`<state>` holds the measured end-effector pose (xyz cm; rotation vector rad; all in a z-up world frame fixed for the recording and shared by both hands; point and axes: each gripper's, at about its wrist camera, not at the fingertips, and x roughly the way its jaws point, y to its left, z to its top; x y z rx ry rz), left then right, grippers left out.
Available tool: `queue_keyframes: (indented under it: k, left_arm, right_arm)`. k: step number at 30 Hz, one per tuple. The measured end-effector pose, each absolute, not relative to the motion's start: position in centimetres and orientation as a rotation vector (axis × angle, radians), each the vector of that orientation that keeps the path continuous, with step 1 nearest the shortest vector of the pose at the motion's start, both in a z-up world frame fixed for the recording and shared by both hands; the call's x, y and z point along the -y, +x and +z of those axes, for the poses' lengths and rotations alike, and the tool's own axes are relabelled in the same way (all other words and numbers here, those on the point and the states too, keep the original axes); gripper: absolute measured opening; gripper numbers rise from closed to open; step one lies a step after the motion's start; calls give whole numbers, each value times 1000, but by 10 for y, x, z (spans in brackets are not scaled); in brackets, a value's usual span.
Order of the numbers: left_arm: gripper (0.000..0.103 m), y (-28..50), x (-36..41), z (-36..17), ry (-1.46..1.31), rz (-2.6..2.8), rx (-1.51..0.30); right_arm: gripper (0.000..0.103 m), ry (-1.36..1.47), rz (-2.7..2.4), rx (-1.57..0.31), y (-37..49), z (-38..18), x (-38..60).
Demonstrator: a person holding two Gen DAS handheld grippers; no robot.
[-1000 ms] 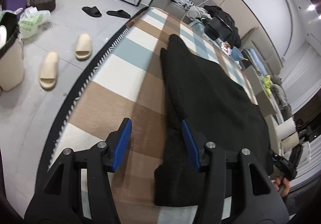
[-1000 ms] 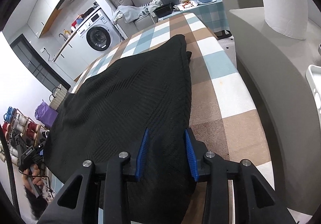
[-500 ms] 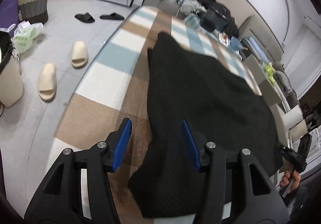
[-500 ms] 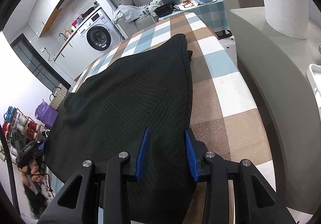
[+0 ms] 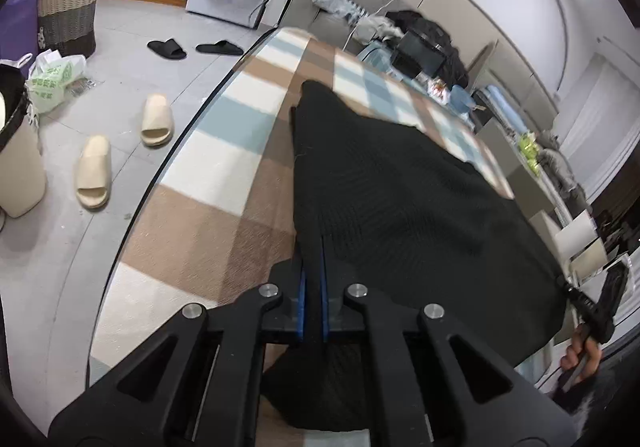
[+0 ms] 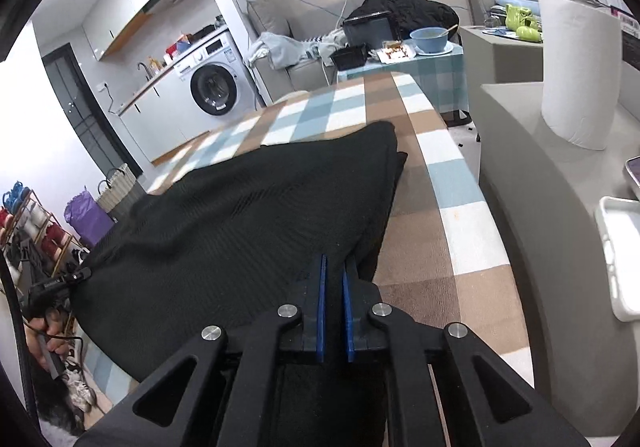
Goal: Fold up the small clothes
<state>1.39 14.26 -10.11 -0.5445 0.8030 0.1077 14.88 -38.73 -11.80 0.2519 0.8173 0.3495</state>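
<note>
I've got my left gripper (image 5: 313, 267) and right gripper (image 6: 334, 287) clamped on the black garment's (image 5: 400, 199) near-edge corners; I'd lift evenly toward the desk's (image 5: 208, 183) far edge.

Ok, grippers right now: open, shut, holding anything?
Left gripper: shut on the near edge of the black garment.
Right gripper: shut on the same garment's near edge.

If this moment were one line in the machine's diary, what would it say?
step: grab near edge | left gripper: jaws shut on black knit garment | right gripper: jaws shut on it | garment on checked tablecloth
</note>
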Motion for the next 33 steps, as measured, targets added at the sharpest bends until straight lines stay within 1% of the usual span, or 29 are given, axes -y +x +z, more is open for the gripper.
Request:
queue_keyframes:
  k: [2, 4, 5, 7, 8, 9, 17, 21, 22, 24, 26, 28, 29, 30, 31, 32, 33]
  left_arm:
    - [3, 21, -146, -116, -566, 114, -865]
    - [4, 21, -146, -121, -569, 117, -886]
    - [4, 19, -145, -121, -563, 114, -882]
    - [10, 13, -142, -118, -542, 103, -880]
    - [12, 10, -142, -117, -537, 100, -879]
    - [12, 5, -142, -117, -533, 99, -879]
    - [12, -25, -137, -117, -508, 94, -898]
    - [12, -34, -139, -116, -485, 145, -913]
    - [12, -35, -139, -115, -473, 165, -919]
    - [13, -41, -140, -110, -466, 180, -909]
    - [14, -46, -140, -102, -460, 188, -883]
    - [21, -49, -136, -88, -434, 197, -852]
    - [23, -50, -132, -81, -415, 196, -833]
    - [30, -50, -128, -75, -398, 192, -817]
    - [40, -51, -122, -67, -376, 184, -798]
    - [46, -50, -116, -61, -360, 167, -781]
    - [55, -49, -107, -56, -341, 138, -759]
  right_arm:
    - [8, 243, 314, -869, 159, -128, 387]
    - [10, 268, 287, -932, 165, -140, 390]
    - [13, 277, 283, -944, 166, -142, 392]
    - [19, 322, 309, -946, 159, -144, 400]
    - [24, 344, 324, -944, 156, -145, 404]
    - [26, 358, 336, -940, 152, -145, 407]
    - [26, 381, 431, -929, 122, -145, 409]
    - [26, 337, 388, -955, 121, -146, 405]
    - [27, 316, 381, -953, 116, -144, 404]
    - [37, 275, 344, -944, 109, -139, 403]
    - [37, 274, 312, -908, 102, -127, 405]
    - [38, 269, 289, -836, 95, -108, 403]
    - [40, 268, 280, -796, 93, -98, 400]
    - [44, 263, 284, -766, 91, -89, 395]
    - [47, 248, 293, -744, 90, -82, 386]
    - [57, 233, 302, -731, 90, -79, 380]
    - [69, 212, 312, -721, 89, -75, 370]
